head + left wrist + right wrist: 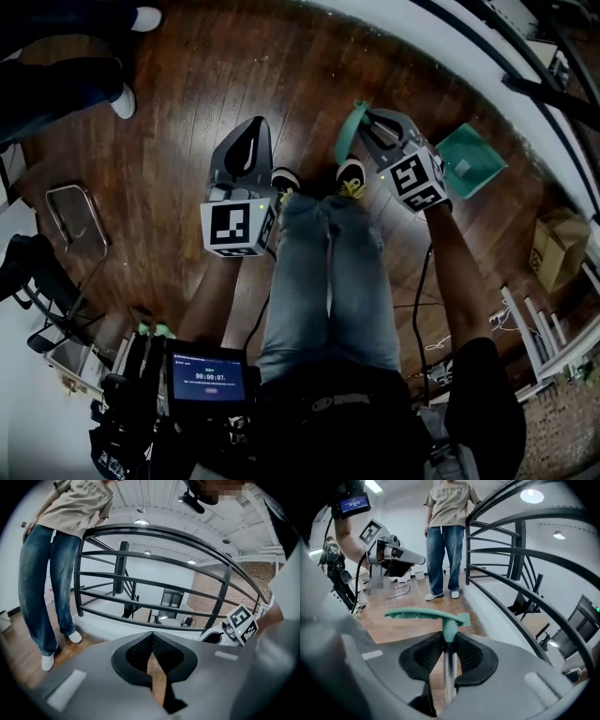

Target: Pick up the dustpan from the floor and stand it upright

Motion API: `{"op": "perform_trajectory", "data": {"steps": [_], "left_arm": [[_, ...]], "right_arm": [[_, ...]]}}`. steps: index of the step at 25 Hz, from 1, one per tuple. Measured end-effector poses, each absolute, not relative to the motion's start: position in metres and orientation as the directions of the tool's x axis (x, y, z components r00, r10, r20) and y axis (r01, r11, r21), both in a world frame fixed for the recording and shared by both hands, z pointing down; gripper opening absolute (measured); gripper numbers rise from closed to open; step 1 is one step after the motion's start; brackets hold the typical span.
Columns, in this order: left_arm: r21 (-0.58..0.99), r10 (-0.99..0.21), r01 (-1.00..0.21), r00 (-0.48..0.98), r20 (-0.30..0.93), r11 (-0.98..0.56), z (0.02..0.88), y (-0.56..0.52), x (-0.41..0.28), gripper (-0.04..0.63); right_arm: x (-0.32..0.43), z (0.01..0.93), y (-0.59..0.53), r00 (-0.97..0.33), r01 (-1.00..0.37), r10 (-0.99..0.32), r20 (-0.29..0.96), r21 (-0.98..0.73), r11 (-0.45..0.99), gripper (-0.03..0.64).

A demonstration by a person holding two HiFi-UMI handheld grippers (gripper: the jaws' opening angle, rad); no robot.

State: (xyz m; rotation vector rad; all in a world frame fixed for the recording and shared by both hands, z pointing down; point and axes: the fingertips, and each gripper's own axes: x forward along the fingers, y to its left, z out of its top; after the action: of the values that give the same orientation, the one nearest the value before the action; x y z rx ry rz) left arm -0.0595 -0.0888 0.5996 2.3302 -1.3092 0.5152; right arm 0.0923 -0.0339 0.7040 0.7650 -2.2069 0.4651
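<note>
The dustpan has a teal pan (472, 159), a thin metal pole (448, 677) and a teal T-shaped grip (426, 615). My right gripper (449, 638) is shut on the pole just under that grip. In the head view the right gripper (370, 120) is raised in front of my right leg, with the grip (348, 133) at its tip and the pan off to its right; most of the pole is hidden there. My left gripper (254, 128) hangs beside it, apart from the dustpan. Its jaws (151, 637) meet at the tips with nothing between them.
My shoes (351, 178) stand on the wooden floor below the grippers. A person in jeans (445, 541) stands a few steps away beside a black metal railing (164, 559). A cardboard box (558, 246) sits at the right, a metal frame (75, 216) at the left.
</note>
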Motion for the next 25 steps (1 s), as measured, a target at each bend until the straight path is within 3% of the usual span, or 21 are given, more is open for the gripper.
{"op": "perform_trajectory", "data": {"steps": [11,25], "left_arm": [[0.203,-0.667,-0.830,0.542,0.511,-0.519,0.491,-0.064,-0.048,0.020],[0.172,-0.697,-0.839,0.528,0.485,-0.516,0.425,-0.053,-0.050,0.020]], "right_arm": [[0.083,0.587,-0.022,-0.566,-0.663,-0.424,0.707,-0.085,0.744,0.086],[0.072,0.521,-0.004,-0.594,-0.702,-0.524,0.610,-0.077,0.708,0.086]]}}
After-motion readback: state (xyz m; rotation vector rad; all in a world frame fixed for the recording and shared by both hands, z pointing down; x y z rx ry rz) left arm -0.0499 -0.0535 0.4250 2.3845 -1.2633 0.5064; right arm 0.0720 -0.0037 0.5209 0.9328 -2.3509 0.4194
